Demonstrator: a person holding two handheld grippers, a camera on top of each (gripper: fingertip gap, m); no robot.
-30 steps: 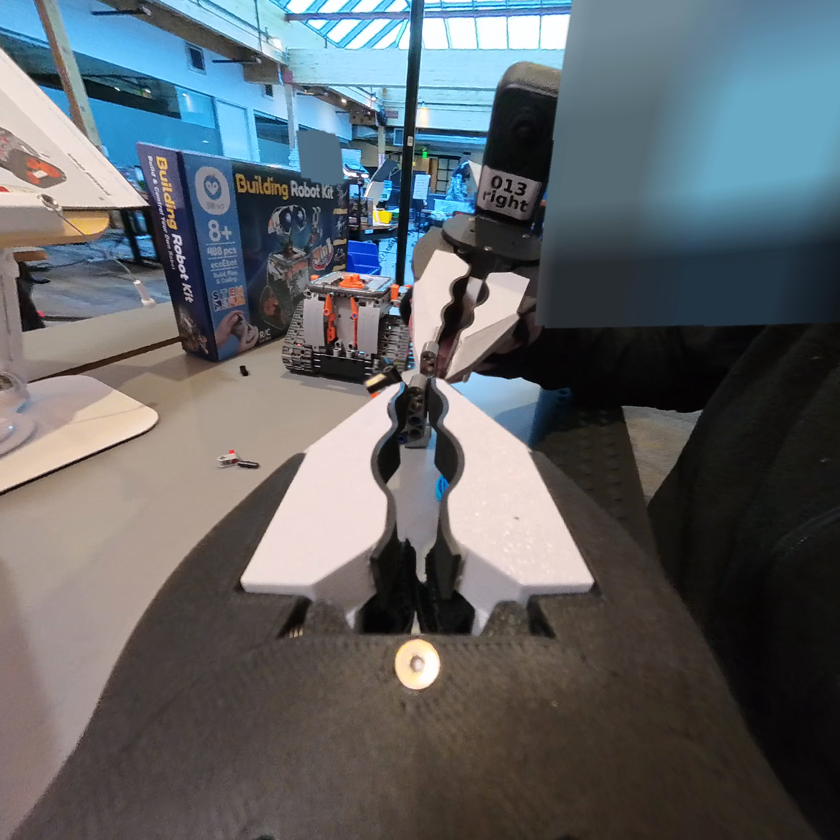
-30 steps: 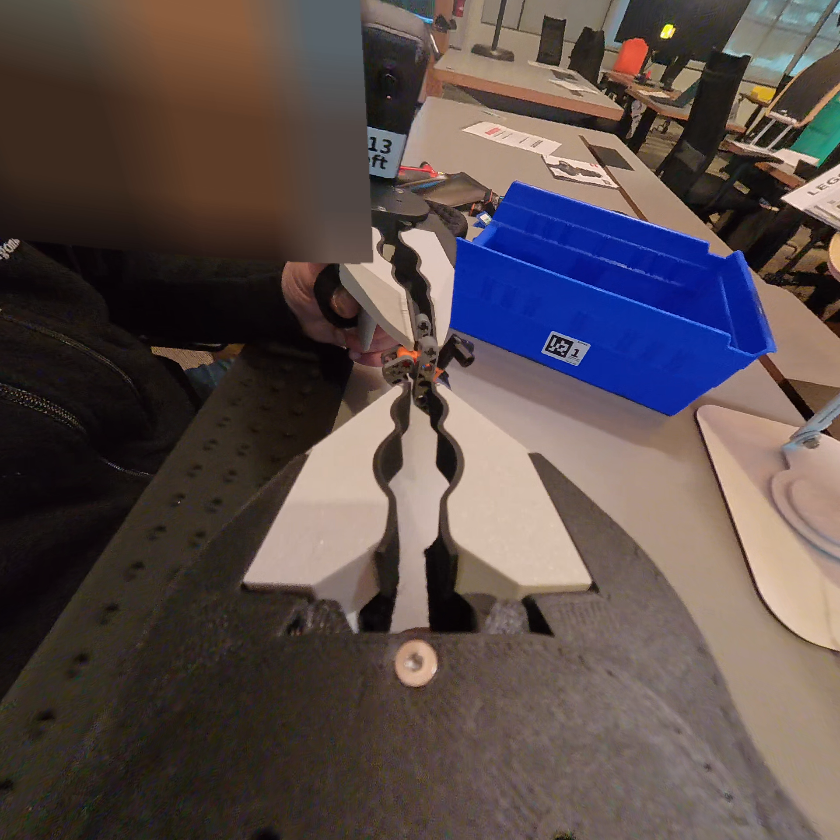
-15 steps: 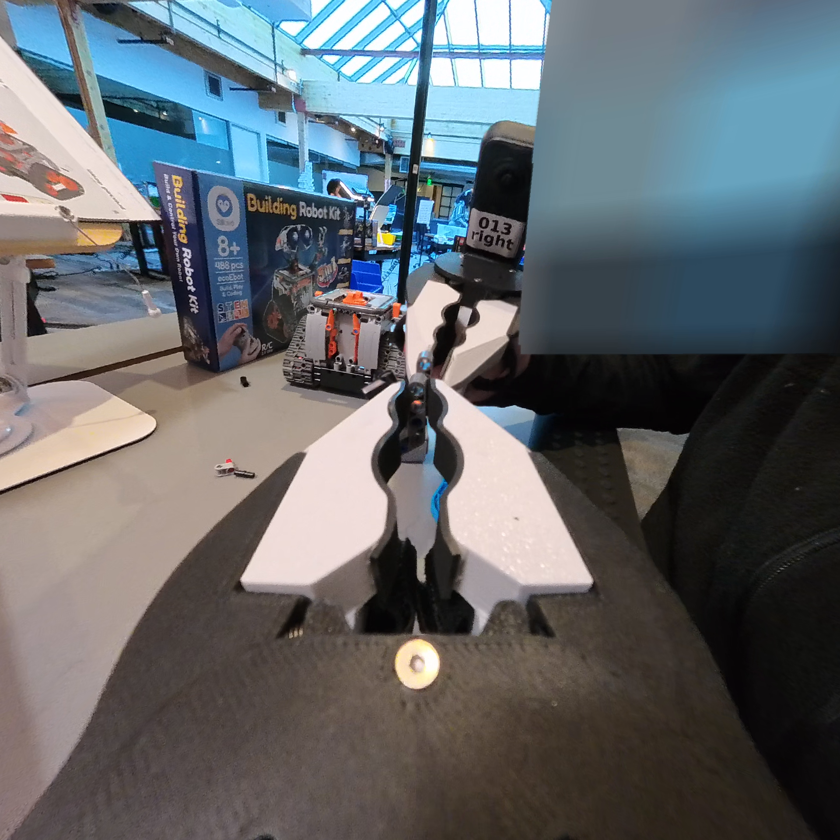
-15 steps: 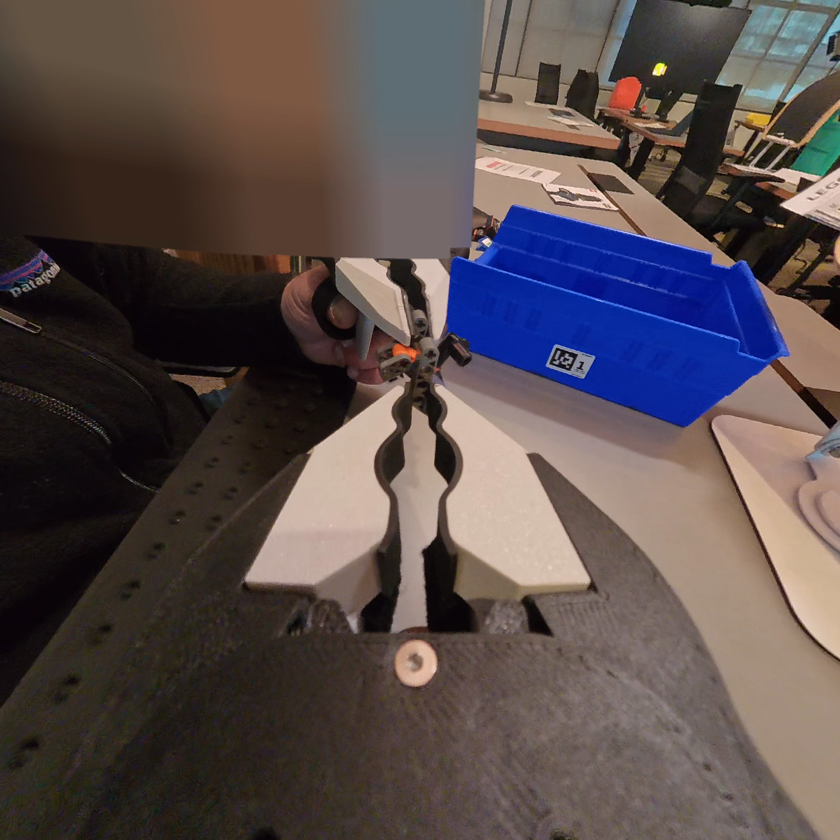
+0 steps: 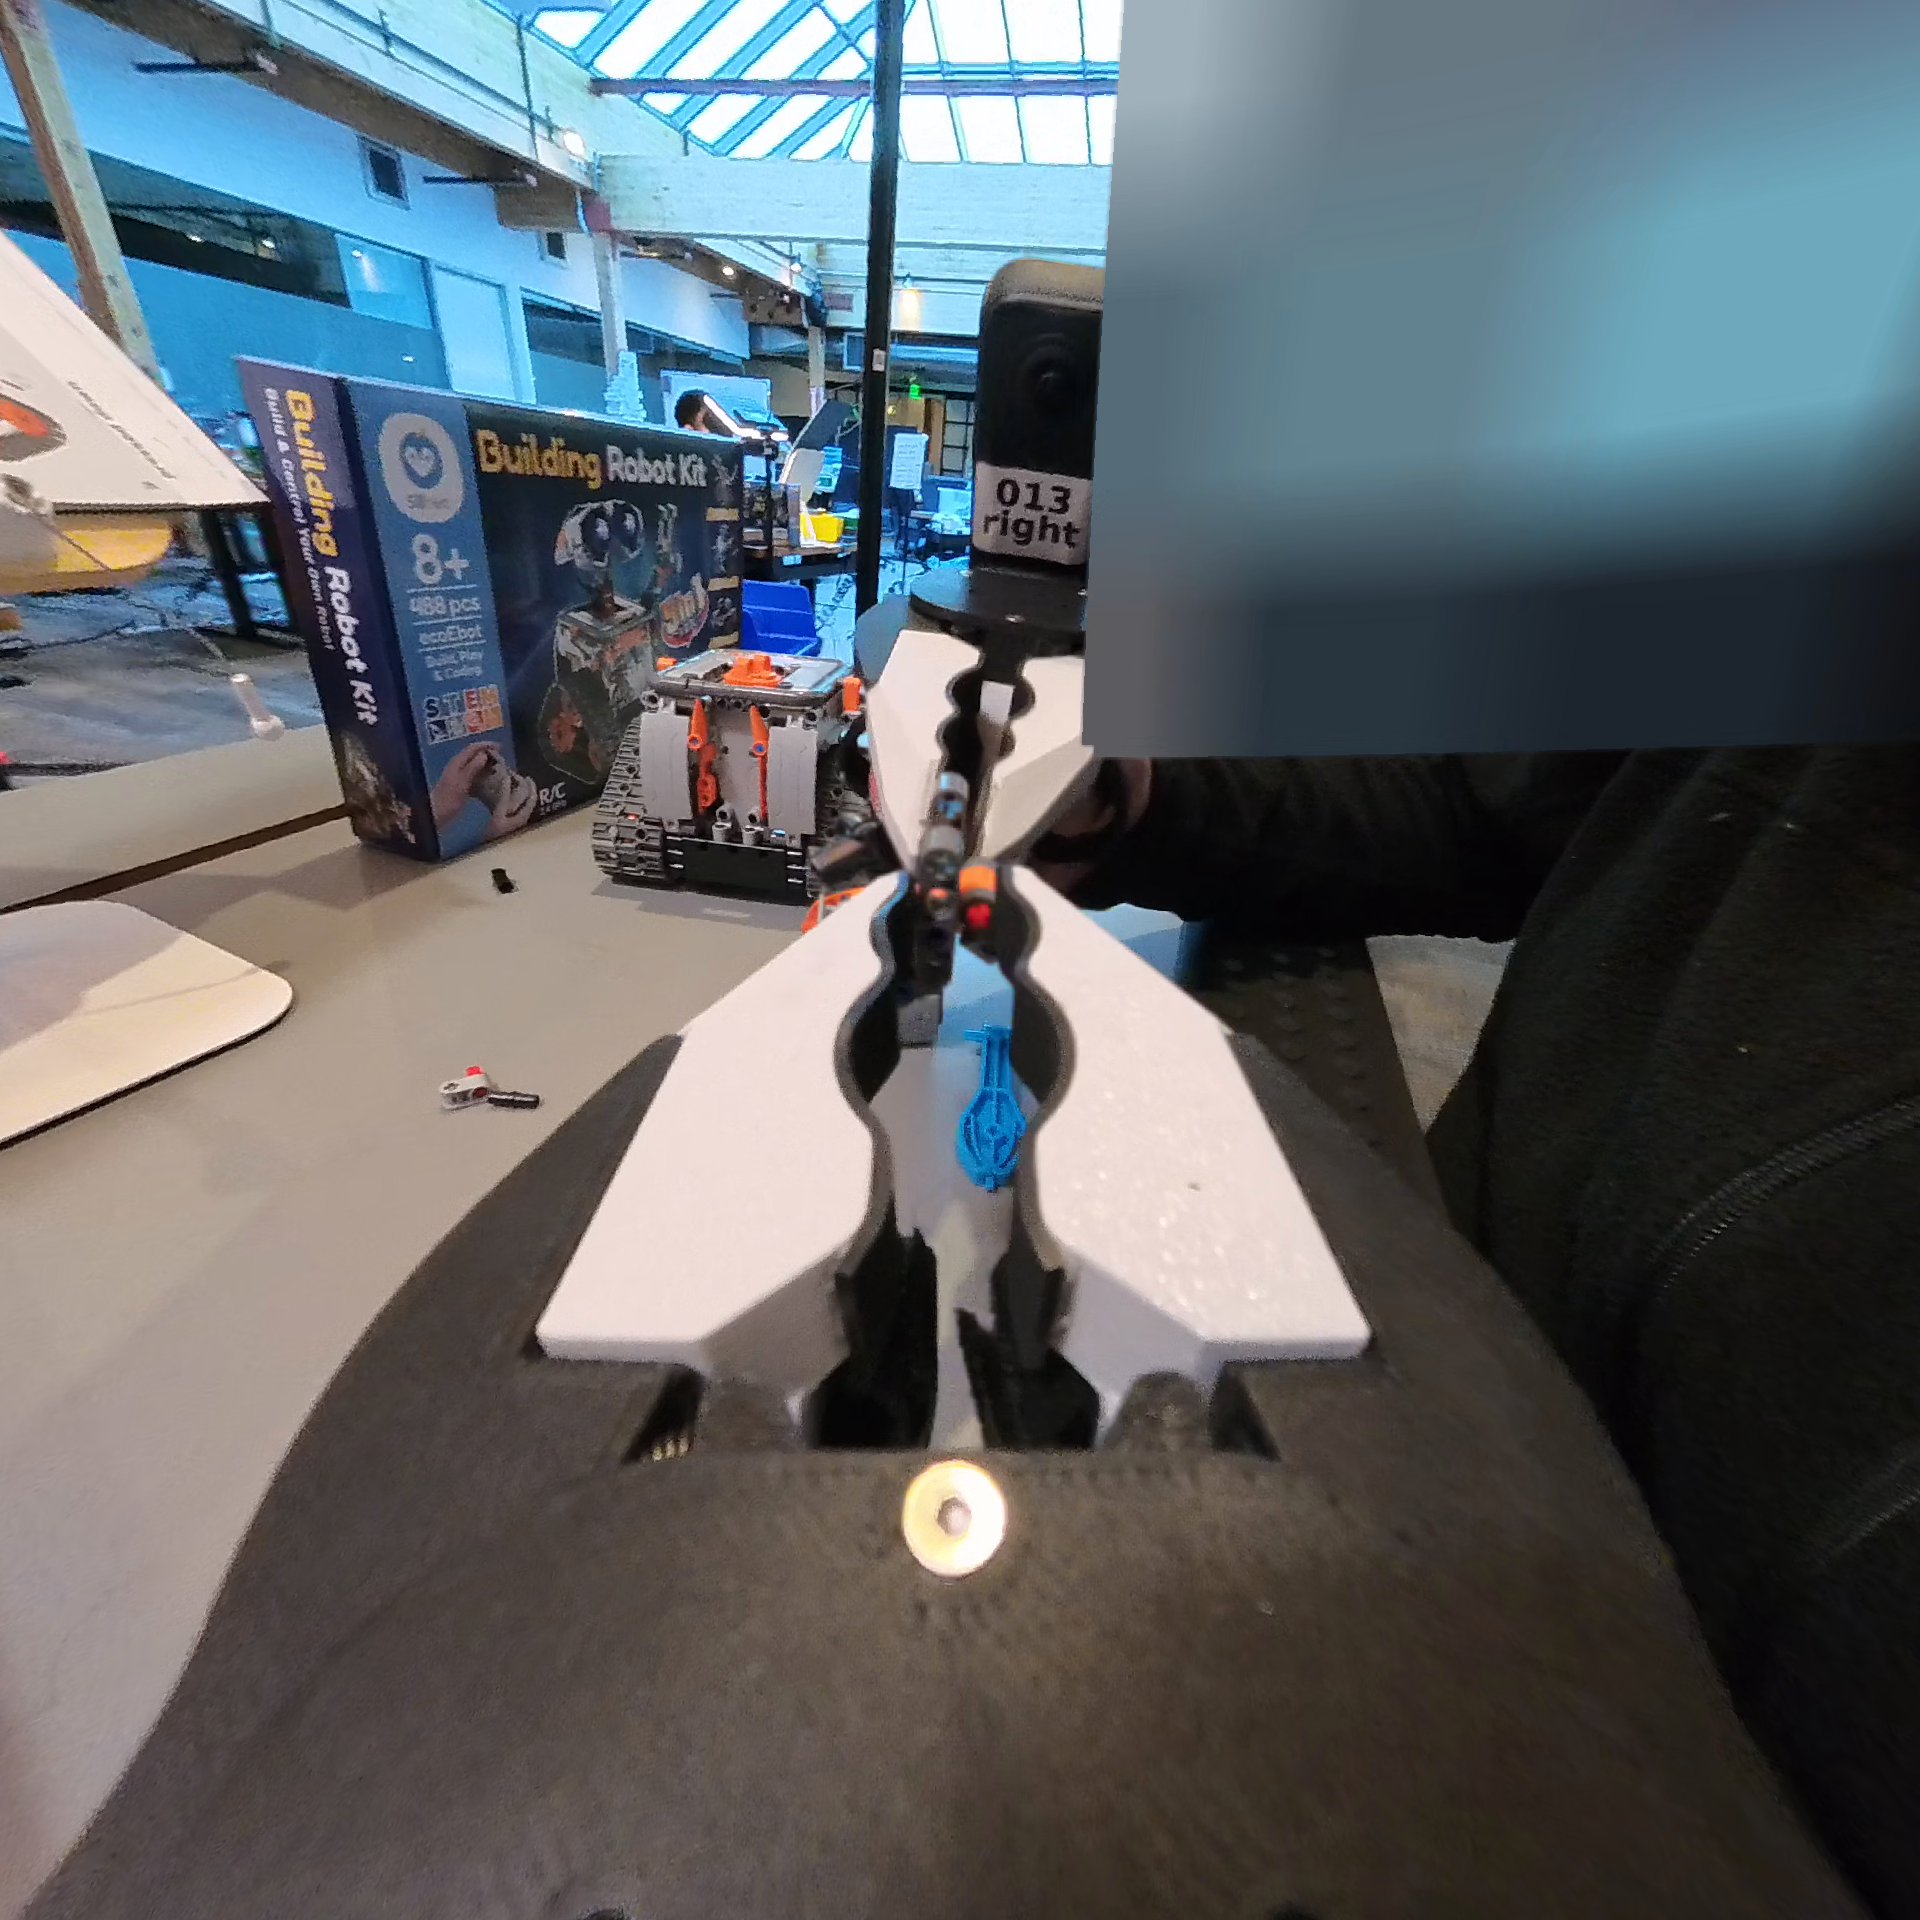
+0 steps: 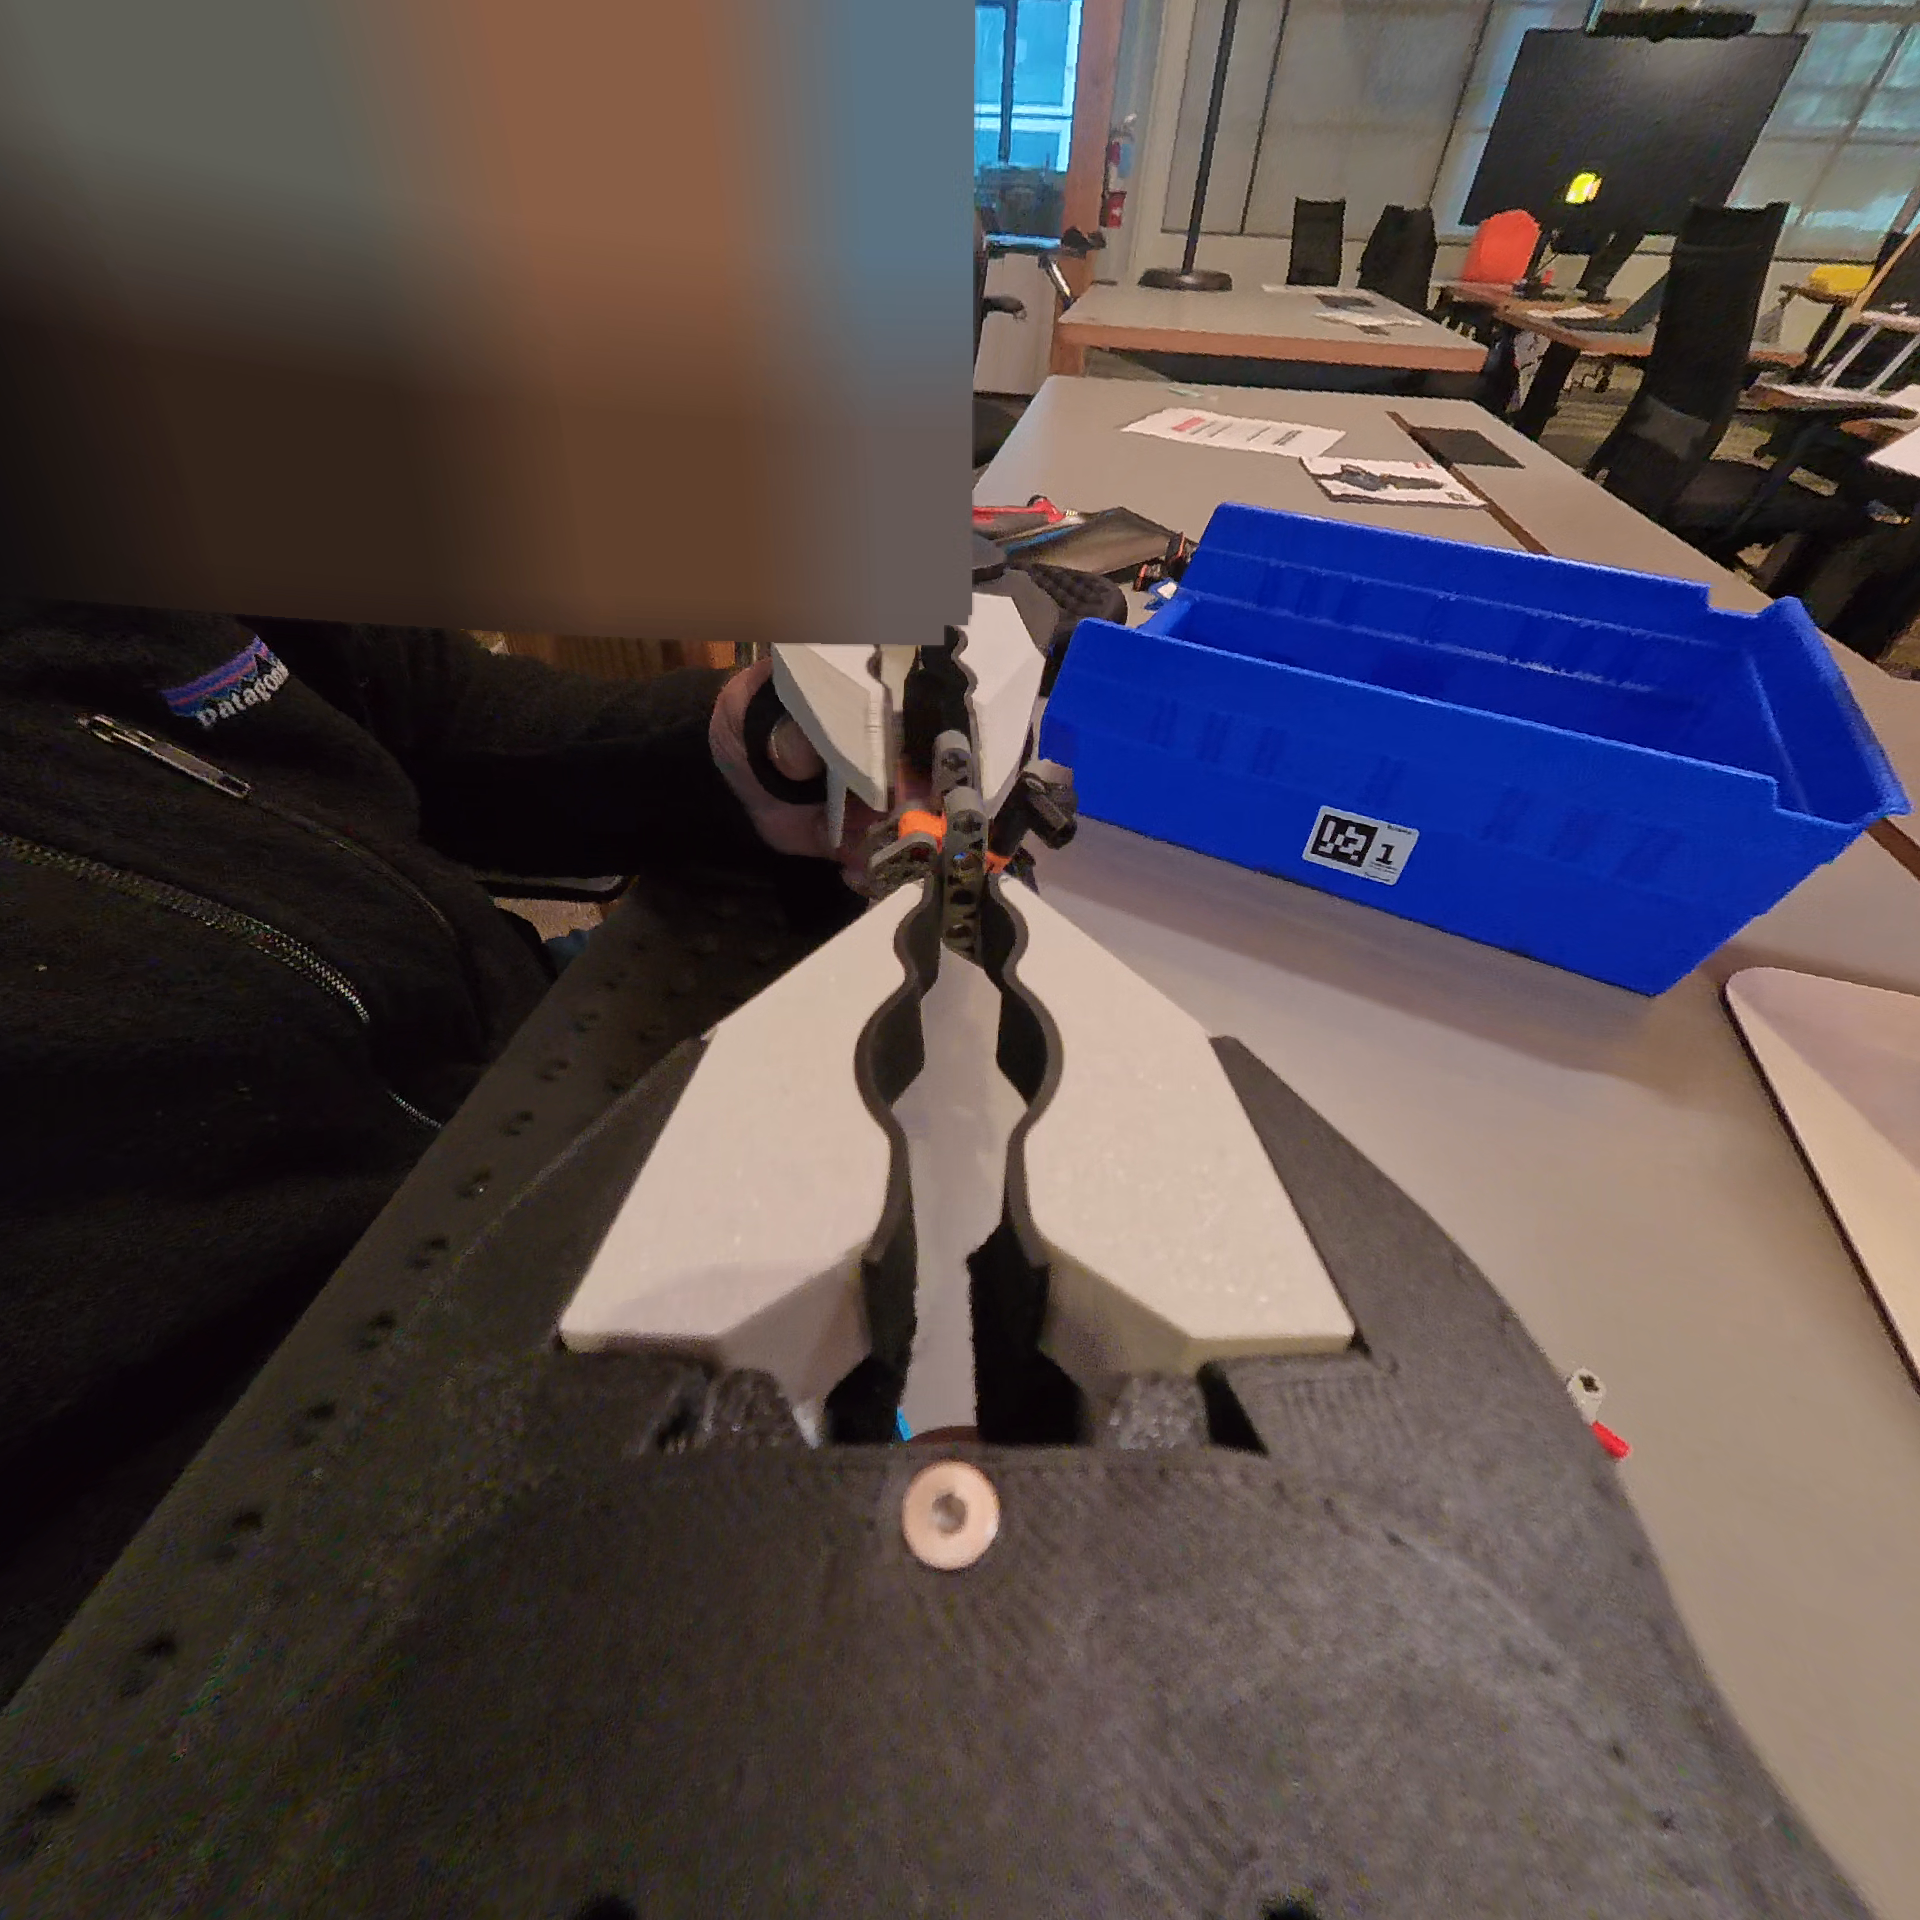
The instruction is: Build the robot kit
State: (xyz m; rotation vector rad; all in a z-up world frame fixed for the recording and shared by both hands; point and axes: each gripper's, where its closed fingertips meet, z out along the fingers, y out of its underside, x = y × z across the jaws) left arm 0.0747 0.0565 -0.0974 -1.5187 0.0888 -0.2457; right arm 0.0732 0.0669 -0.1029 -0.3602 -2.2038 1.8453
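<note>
left gripper (image 5: 940, 914): pinching the small brick assembly (image 5: 935, 920) by its dark beam, steadying it above the desk's (image 5: 312, 1195) near edge.
right gripper (image 6: 961, 894): closing on the same assembly from the opposite side, tip to tip.
blue bin (image 6: 1455, 727): sitting mid-desk, just beside.
tracked model (image 5: 732, 769): waiting by the kit box (image 5: 468, 613).

Left wrist view: kit box (image 5: 488, 613) at 10 o'clock on table (image 5: 312, 1195); tracked robot model (image 5: 732, 774) just right of it. Small loose piece (image 5: 483, 1091) at 9 o'clock. Right wrist view: bin (image 6: 1455, 748) at 2 o'clock, papers (image 6: 1231, 428) behind.
</note>
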